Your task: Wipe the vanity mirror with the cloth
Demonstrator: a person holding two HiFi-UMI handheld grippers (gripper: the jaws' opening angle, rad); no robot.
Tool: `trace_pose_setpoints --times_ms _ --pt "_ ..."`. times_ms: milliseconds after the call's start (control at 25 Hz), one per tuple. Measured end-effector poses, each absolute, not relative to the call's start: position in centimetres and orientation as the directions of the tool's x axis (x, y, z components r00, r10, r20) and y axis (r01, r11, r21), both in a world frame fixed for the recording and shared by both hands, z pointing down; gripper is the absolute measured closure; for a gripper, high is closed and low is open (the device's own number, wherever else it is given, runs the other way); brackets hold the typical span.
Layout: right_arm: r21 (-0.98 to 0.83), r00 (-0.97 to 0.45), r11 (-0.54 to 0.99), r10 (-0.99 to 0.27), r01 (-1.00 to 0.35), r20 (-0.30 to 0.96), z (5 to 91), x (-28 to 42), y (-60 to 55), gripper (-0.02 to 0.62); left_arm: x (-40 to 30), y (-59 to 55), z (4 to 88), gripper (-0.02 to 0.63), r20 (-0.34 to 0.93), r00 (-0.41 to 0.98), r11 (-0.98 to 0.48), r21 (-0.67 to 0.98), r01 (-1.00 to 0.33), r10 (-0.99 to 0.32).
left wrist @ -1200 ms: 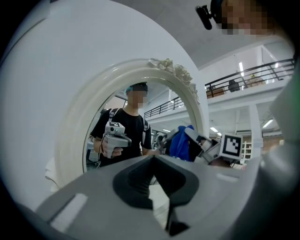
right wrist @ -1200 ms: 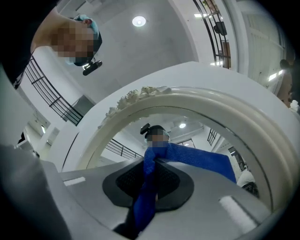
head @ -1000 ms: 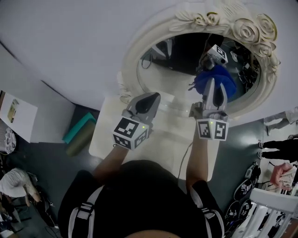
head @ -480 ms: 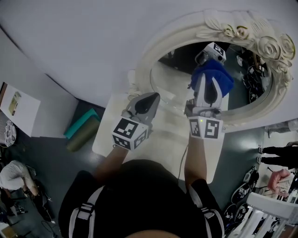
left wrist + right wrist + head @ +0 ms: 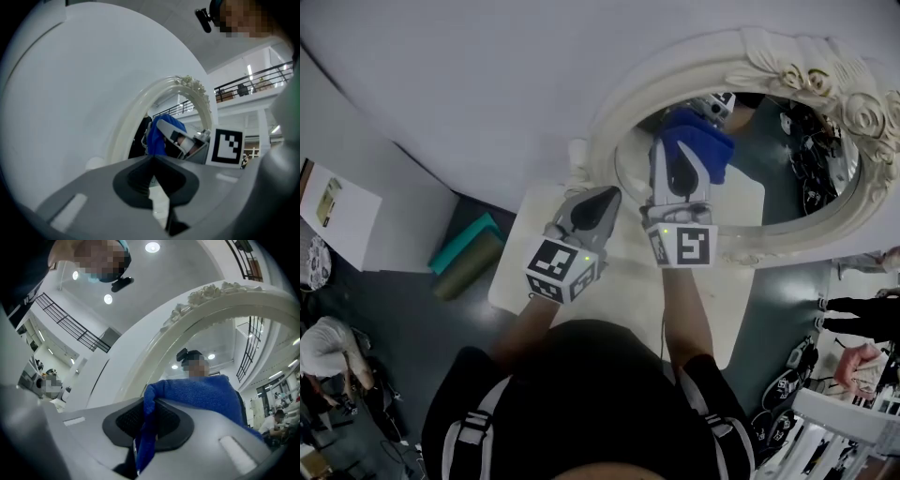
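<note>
Slid the right gripper (image 5: pixel 678 155) left over the last second, taking the blue cloth (image 5: pixel 701 141) from the right part of the vanity mirror (image 5: pixel 797 187) to its left end, close by the carved frame (image 5: pixel 614 131). Kept the left gripper (image 5: pixel 598 199) where it was, nearer and lower over the white table (image 5: pixel 520 272), jaws pressed together on nothing. Clamping one fold of cloth in the right jaws, with the rest bunched beyond the tips and seemingly pressed on the glass. Could knock the jaw tips into the frame if swept further left. Could lose the cloth under hard rubbing, pinched as it is by a single fold. Could scrape bare plastic on glass should the wad ride off sideways. Could rock the mirror back toward the wall by pushing too firmly. Only in the head view: whole oval, unwiped stretch at right, spacing of both grippers. Only in the right gripper view: fold running down between the pads. Only in the left gripper view: side-on look at cloth against frame, and its own empty closed jaws.
</note>
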State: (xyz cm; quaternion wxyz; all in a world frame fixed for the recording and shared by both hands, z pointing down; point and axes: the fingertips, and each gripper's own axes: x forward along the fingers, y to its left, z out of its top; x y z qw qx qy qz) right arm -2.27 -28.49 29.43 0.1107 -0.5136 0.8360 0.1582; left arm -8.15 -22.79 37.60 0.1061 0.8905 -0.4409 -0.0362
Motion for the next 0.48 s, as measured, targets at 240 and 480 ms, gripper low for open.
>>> trace_pose_setpoints --times_ms 240,480 --pt "0.146 -0.467 0.445 -0.819 -0.884 -0.332 30.8 -4.5 -29.2 0.557 -9.4 -22.6 38.1 0.6 0.033 0.589 -0.567 0.232 -0.79 -0.807" --pt "0.121 -0.507 0.495 -0.806 -0.86 -0.305 31.7 -6.0 -29.6 0.557 -9.8 -22.0 38.0 0.6 0.027 0.581 -0.56 0.232 -0.795 -0.813"
